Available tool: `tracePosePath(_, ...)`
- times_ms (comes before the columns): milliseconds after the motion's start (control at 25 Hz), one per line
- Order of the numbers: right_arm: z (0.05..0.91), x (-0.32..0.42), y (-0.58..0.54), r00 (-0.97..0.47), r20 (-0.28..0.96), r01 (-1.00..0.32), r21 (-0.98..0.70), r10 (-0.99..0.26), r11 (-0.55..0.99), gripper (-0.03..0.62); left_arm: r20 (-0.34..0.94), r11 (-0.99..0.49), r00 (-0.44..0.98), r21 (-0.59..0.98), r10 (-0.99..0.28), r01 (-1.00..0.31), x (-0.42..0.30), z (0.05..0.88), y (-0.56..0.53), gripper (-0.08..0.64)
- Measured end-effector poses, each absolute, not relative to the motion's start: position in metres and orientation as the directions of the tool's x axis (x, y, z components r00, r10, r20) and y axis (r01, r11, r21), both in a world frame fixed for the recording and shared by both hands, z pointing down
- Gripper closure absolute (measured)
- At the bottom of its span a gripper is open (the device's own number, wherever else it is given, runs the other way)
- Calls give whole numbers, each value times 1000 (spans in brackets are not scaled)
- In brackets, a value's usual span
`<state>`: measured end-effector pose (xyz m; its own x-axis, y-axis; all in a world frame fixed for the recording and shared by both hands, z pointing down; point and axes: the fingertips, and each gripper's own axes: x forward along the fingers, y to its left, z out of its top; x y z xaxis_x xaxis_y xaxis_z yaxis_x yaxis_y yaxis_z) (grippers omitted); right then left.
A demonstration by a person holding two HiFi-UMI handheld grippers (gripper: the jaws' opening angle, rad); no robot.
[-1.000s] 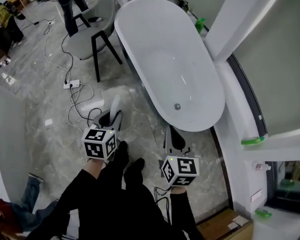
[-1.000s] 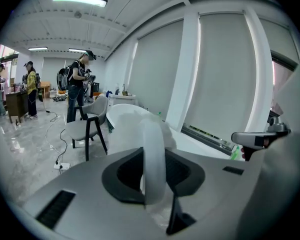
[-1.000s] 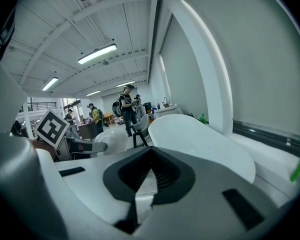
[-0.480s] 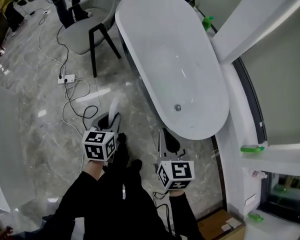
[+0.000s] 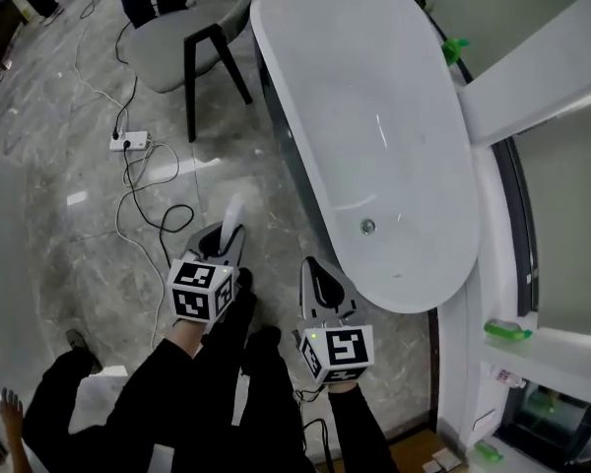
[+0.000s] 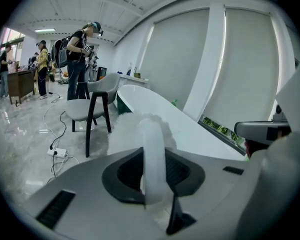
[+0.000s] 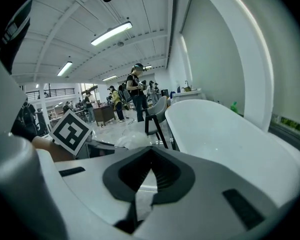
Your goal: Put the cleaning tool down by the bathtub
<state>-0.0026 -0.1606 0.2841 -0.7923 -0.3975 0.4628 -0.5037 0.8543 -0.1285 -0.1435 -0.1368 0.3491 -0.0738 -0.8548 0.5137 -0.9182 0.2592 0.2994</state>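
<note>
Much grey floor (image 5: 98, 254) is shown left of the white bathtub (image 5: 374, 116), and both grippers are held beside the tub's near end. The right gripper (image 5: 312, 269), nearer the tub, is closed on nothing. The left gripper (image 5: 225, 242) is clamped on the cleaning tool (image 5: 234, 210), which is held off the floor. Its long axis is pointed ahead along the tub wall, with the tub to its right.

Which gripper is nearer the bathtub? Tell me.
Right. The right gripper is beside the bathtub, near its drain end; the left gripper, holding the tool, is farther out over the floor.
</note>
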Motion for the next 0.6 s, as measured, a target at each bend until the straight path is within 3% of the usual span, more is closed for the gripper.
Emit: tracePosePath(600, 475, -53, -183, -807, 491, -426, -101, -328, 899, 592, 544, 330, -104, 338, -833, -881, -187, 549, -162, 466)
